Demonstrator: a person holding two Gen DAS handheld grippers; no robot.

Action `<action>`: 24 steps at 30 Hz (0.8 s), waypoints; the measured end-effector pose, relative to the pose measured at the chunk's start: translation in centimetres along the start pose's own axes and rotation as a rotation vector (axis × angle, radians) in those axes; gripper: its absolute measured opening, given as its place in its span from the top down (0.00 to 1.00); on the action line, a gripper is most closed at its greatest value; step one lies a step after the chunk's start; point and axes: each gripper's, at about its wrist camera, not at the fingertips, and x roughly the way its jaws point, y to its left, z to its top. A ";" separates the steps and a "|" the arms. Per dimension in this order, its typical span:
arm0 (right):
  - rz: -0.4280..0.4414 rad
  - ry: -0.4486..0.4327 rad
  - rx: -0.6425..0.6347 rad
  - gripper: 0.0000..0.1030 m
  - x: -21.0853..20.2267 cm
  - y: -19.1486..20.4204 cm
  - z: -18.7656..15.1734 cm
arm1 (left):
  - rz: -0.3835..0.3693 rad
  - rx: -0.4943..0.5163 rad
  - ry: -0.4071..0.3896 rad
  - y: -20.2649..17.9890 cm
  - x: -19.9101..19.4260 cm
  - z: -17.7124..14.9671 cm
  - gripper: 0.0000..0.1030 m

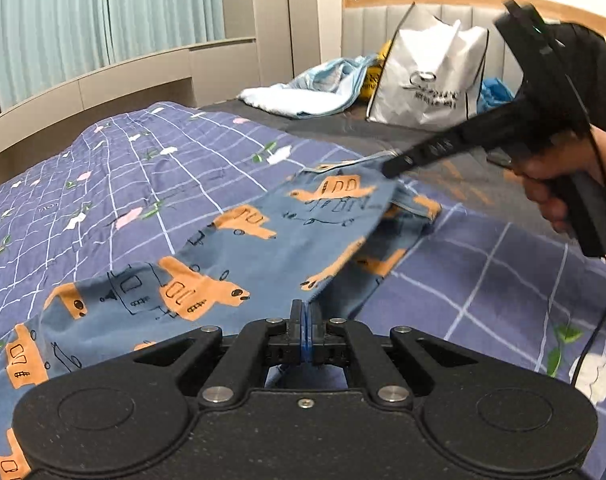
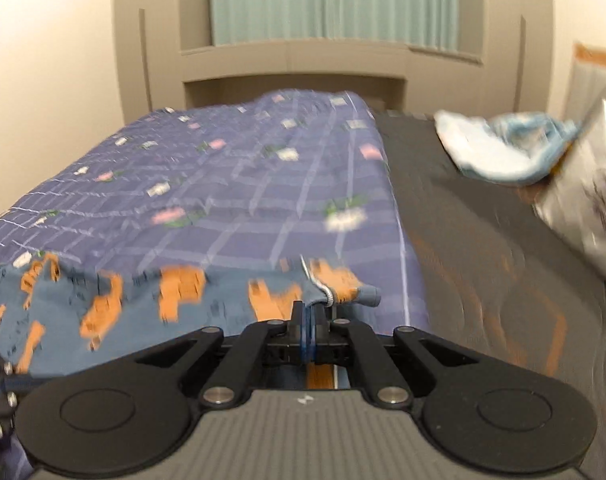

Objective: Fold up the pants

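Blue pants (image 1: 239, 248) with orange print stretched over the purple grid quilt (image 1: 103, 168) on the bed — spanning both tools. Left tool (image 1: 303, 312) clamped on one fabric edge; right tool (image 2: 307, 312) clamped on the waistband end, drawstring (image 2: 323, 286) just beside it.

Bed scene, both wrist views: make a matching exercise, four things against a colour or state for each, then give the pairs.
Things:
1. pants
2. quilt
3. shopping bag
4. left gripper

Descriptions:
A. white, upright by the headboard
B. jaws shut on cloth
C. purple with a white grid
D. blue with orange print

Pairs: 1-D, 2-C, 3-A, 4-B
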 end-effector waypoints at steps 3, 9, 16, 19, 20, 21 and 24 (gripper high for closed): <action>0.017 0.028 0.055 0.98 0.1 -1.0 -1.7 | 0.005 0.012 0.017 -0.2 0.4 -0.2 1.00; 0.053 0.037 0.136 0.70 -0.2 -2.9 -2.8 | 0.016 0.023 0.035 -0.4 0.8 -0.1 1.00; 0.084 0.020 0.316 0.59 0.7 -5.7 -2.6 | 0.020 0.030 0.047 -0.4 0.9 -0.1 1.00; 0.083 0.015 0.421 0.66 1.6 -7.2 -2.5 | 0.023 0.037 0.046 -0.5 0.8 0.0 1.00; 0.081 0.014 0.434 0.82 1.7 -7.5 -2.5 | 0.024 0.039 0.044 -0.5 0.7 0.0 1.00; 0.080 0.008 0.439 0.84 1.7 -7.7 -2.5 | 0.025 0.040 0.042 -0.5 0.6 0.1 1.00; 0.064 -0.024 0.421 0.91 0.5 -7.4 -2.6 | 0.028 0.043 0.034 -0.5 0.3 0.2 1.00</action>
